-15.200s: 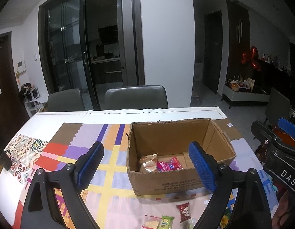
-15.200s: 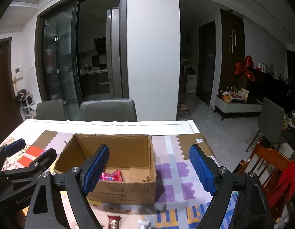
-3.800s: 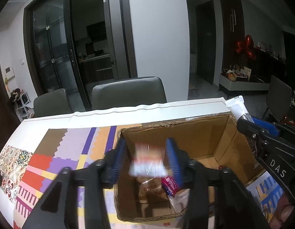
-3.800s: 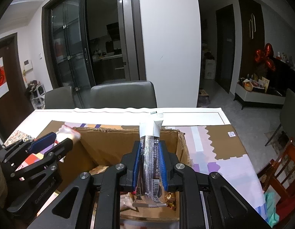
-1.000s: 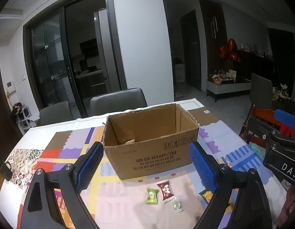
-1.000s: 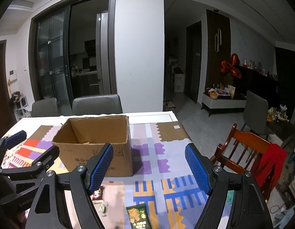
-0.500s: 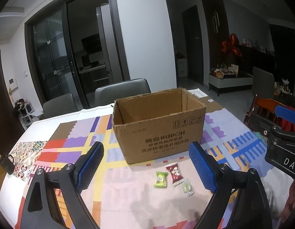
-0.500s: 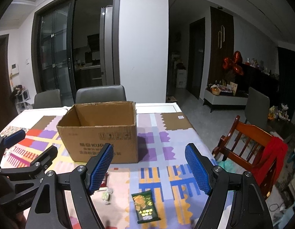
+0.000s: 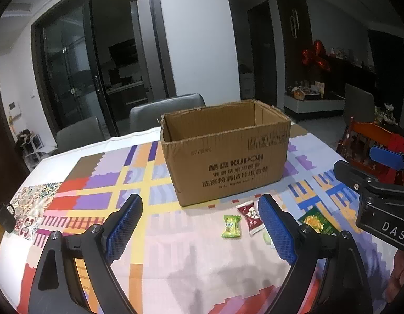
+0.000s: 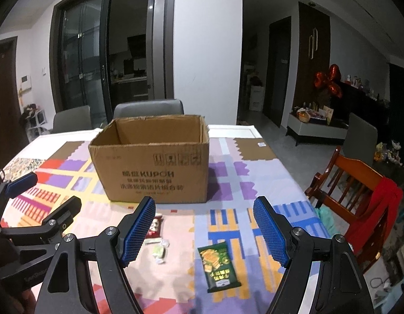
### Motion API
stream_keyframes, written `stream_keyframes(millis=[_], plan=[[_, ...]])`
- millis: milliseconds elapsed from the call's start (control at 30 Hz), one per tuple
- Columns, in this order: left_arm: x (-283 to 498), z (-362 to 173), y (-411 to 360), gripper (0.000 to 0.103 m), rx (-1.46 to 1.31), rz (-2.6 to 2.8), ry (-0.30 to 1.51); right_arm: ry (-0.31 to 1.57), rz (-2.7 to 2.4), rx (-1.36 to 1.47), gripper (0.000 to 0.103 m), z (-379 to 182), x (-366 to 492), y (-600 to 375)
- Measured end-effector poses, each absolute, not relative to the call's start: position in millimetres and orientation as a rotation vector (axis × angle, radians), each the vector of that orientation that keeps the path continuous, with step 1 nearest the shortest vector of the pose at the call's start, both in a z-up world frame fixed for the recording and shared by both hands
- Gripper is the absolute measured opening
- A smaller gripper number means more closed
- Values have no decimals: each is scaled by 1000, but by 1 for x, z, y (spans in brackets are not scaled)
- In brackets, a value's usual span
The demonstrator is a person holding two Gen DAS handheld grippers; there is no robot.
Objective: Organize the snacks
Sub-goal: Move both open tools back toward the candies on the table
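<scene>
An open cardboard box (image 9: 225,157) stands on the patterned tablecloth; it also shows in the right wrist view (image 10: 152,159). In front of it lie a light green candy (image 9: 231,226), a red snack packet (image 9: 250,216), a small pale candy (image 10: 158,251) and a dark green snack packet (image 10: 217,265). My left gripper (image 9: 199,233) is open and empty above the cloth, left of the candies. My right gripper (image 10: 204,234) is open and empty above the dark green packet. The box's inside is hidden from here.
The table's colourful cloth (image 9: 97,183) stretches to the left. Grey chairs (image 9: 165,110) stand behind the table. A wooden chair with a red cloth (image 10: 364,183) stands off the table's right edge. A dark small object (image 9: 4,216) sits at the table's left edge.
Both grippers have drawn back and lowered toward the table; the box looks nearer and the loose snacks sit closer to the fingers. Both stay open and empty.
</scene>
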State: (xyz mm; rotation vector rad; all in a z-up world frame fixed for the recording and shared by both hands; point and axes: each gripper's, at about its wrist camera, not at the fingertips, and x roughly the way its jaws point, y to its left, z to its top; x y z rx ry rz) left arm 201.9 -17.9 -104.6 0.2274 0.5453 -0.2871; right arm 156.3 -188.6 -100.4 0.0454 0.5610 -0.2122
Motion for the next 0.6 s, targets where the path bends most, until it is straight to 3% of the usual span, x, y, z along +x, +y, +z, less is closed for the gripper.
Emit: stream_keyframes(millis=[600], plan=[[228,-168,-16,86,290,-438,652,692,-182,68,78,-162,178,-171]])
